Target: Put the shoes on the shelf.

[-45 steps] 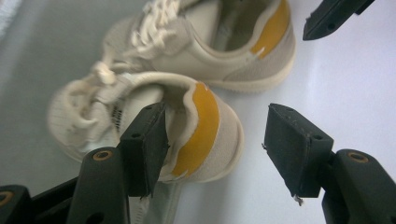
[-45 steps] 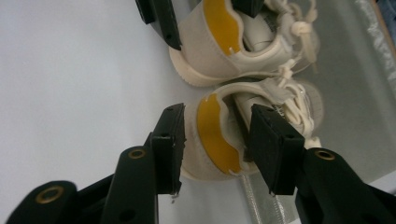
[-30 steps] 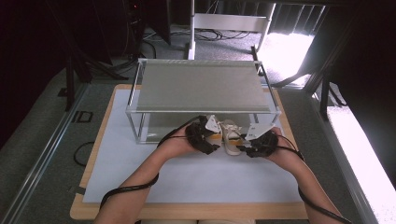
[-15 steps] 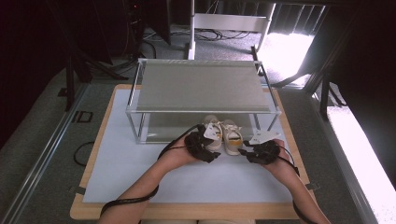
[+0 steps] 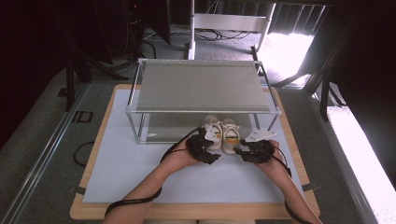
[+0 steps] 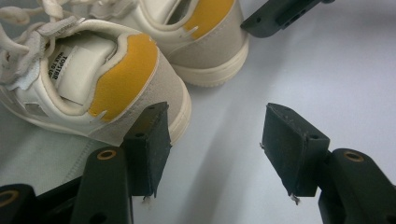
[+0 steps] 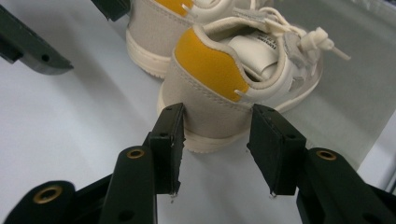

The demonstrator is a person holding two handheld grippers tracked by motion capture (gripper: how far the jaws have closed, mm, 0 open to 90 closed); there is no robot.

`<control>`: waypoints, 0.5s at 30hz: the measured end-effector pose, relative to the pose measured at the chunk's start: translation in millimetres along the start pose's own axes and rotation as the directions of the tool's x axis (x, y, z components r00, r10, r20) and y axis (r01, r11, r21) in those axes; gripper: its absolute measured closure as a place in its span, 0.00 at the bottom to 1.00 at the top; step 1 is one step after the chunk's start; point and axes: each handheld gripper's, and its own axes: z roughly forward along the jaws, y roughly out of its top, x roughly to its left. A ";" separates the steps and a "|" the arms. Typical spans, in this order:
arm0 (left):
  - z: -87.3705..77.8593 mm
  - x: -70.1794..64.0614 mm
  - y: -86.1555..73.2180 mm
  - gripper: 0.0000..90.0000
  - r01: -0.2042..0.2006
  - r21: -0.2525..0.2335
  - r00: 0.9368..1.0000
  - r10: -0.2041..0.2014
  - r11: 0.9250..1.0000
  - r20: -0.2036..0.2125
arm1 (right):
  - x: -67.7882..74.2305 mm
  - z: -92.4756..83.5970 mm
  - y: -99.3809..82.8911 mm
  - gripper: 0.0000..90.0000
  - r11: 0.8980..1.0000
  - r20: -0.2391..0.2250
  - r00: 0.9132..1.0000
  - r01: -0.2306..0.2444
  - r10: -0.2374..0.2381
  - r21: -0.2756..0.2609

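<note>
**Shoes down at the rack's front edge**

Your two shoes stand side by side on the white mat [image 5: 140, 172], toes under the rack [image 5: 201, 84]. Your left gripper [image 6: 215, 140] is half open with nothing between its jaws; one jaw sits just beside the left shoe [image 6: 93, 88]. Your right gripper [image 7: 217, 147] straddles the right shoe's [image 7: 224, 79] heel; its jaws have just been opening.

table [image 5: 93, 205] | white mat [image 5: 140, 172] | on mat: shoes [image 5: 223, 135], rack [image 5: 201, 86]
</note>
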 end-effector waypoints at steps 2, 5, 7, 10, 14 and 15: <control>0.0 1.2 -0.5 0.45 0.000 0.001 1.000 0.000 1.000 0.000 | -0.9 2.4 1.5 0.61 1.000 0.004 1.000 0.002 -0.002 0.002; -0.1 2.1 -1.3 0.45 0.004 0.007 1.000 -0.004 1.000 -0.009 | -3.6 5.6 2.5 0.61 1.000 0.008 1.000 -0.003 0.003 0.002; -0.1 3.7 -2.2 0.46 0.007 0.005 1.000 -0.007 1.000 -0.020 | -4.2 7.6 3.5 0.61 1.000 0.012 1.000 -0.005 0.005 0.000; 0.5 5.6 -3.7 0.51 0.023 -0.008 0.999 -0.024 1.000 -0.037 | -3.9 10.2 4.8 0.61 1.000 0.020 1.000 -0.016 0.016 -0.004; 1.7 7.3 -3.8 0.55 0.029 -0.012 0.998 -0.029 1.000 -0.059 | -4.5 12.5 6.0 0.61 1.000 0.027 0.999 -0.022 0.022 -0.007; 2.1 8.1 -3.8 0.55 0.028 -0.013 0.998 -0.029 1.000 -0.061 | -4.5 13.1 6.4 0.61 1.000 0.028 0.999 -0.025 0.025 -0.005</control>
